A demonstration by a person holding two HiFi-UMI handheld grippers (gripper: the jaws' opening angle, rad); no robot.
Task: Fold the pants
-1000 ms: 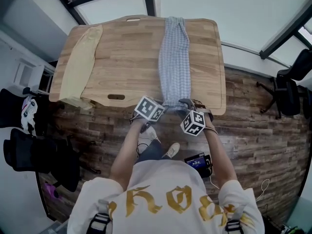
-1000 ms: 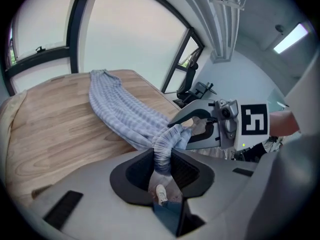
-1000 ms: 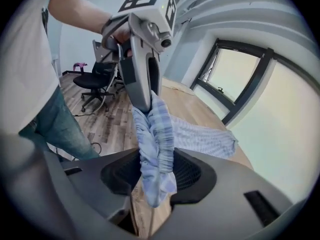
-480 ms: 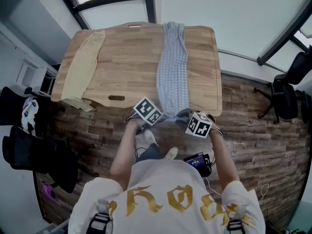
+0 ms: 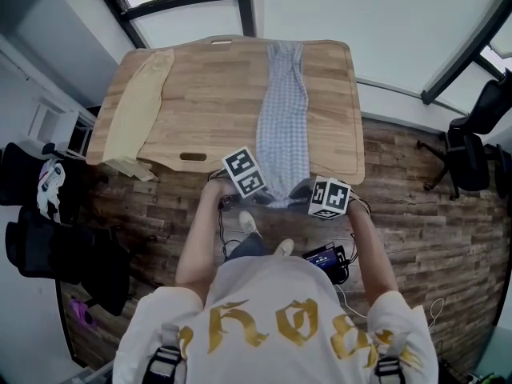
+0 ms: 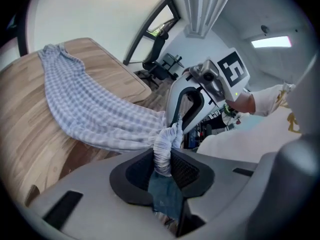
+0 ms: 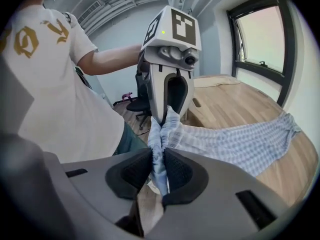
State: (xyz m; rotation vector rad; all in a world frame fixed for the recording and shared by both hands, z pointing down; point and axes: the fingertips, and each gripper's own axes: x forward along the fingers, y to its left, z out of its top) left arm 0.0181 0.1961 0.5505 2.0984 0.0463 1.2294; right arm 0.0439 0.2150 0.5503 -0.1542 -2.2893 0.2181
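Observation:
Blue-and-white checked pants point(image 5: 284, 110) lie lengthwise on the wooden table point(image 5: 208, 94), their near end pulled off the front edge. My left gripper point(image 5: 260, 192) is shut on a bunched corner of that end point(image 6: 162, 151); the cloth stretches back over the table point(image 6: 90, 111). My right gripper point(image 5: 302, 192) holds the other corner, its jaws closing, pads pressed on gathered fabric point(image 7: 157, 159). In each gripper view the other gripper faces it closely: the right gripper point(image 6: 186, 109), the left gripper point(image 7: 170, 96). The pants run on to the right point(image 7: 240, 144).
A beige garment point(image 5: 136, 106) lies folded long along the table's left side, one end drooping over the front edge. Black office chairs point(image 5: 480, 134) stand right, dark bags point(image 5: 48, 238) left. A small device point(image 5: 324, 261) lies on the wood floor by the person's feet.
Both grippers have risen a little with the pants' near end. The right one has shifted right, away from the left, spreading the cloth between them.

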